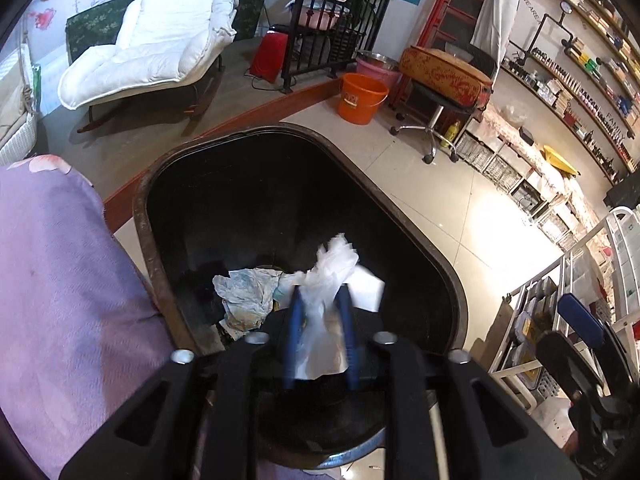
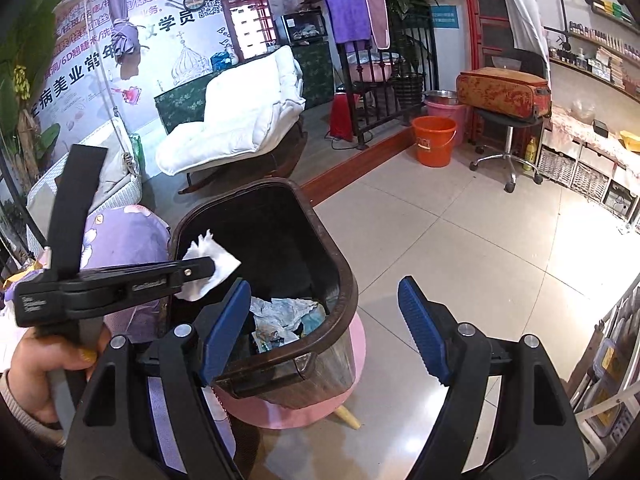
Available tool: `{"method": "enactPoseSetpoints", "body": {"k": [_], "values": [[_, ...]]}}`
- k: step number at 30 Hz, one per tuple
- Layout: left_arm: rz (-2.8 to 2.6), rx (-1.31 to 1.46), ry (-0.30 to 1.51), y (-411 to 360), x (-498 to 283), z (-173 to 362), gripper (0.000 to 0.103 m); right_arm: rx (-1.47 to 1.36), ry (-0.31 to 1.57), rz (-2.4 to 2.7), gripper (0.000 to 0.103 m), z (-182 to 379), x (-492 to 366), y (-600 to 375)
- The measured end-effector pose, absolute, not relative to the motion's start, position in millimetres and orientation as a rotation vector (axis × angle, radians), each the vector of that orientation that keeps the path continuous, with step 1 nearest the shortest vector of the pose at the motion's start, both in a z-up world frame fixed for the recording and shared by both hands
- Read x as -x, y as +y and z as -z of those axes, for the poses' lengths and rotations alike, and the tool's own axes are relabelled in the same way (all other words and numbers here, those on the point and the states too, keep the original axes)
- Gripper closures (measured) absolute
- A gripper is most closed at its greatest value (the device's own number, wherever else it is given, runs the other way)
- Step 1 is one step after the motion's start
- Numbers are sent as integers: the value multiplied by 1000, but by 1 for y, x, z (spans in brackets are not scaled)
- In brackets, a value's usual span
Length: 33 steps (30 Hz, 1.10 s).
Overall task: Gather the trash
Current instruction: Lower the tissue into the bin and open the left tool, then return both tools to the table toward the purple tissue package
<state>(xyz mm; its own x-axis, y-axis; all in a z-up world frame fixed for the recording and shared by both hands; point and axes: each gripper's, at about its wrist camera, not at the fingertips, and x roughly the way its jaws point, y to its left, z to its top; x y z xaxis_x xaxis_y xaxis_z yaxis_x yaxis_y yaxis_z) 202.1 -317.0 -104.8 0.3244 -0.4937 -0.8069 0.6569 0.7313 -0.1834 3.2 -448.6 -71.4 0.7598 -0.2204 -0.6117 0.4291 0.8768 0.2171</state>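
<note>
My left gripper (image 1: 320, 300) is shut on a white crumpled tissue (image 1: 330, 276) and holds it over the open mouth of a dark brown trash bin (image 1: 420, 236). The bin holds crumpled paper (image 1: 244, 294) at its bottom. In the right wrist view the left gripper (image 2: 210, 270) reaches in from the left with the tissue (image 2: 212, 260) above the bin (image 2: 344, 284), and the paper (image 2: 280, 312) lies inside. My right gripper (image 2: 324, 324) is open and empty, its blue pads (image 2: 420, 328) straddling the bin's near right rim.
The bin stands on a pink stool (image 2: 320, 396). A purple-covered bed or cushion (image 1: 64, 280) lies left of it. An orange bucket (image 2: 434, 140), a wheeled stool (image 2: 508, 160), a white lounge chair (image 2: 240, 120) and shelves (image 1: 560, 184) stand on the tiled floor.
</note>
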Motion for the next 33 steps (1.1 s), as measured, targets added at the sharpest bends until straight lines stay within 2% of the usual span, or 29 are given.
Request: {"method": "enactPoseSetpoints", "body": {"k": [1, 2, 3, 4, 6, 20, 33], "values": [[761, -193, 982, -318, -202, 104, 58, -362, 612, 364, 27, 72, -2, -449], [764, -195, 976, -319, -202, 104, 49, -371, 611, 365, 27, 72, -2, -449], [766, -196, 961, -321, -201, 102, 37, -373, 610, 367, 26, 73, 1, -449], [769, -199, 943, -321, -200, 100, 30, -372, 610, 370, 26, 73, 2, -450], [770, -214, 921, -322, -199, 98, 25, -377, 608, 379, 26, 73, 4, -451], [767, -184, 881, -300, -188, 83, 22, -400, 566, 385, 20, 62, 9, -453], [626, -120, 789, -216, -155, 68, 21, -395, 588, 260, 18, 54, -12, -424]]}}
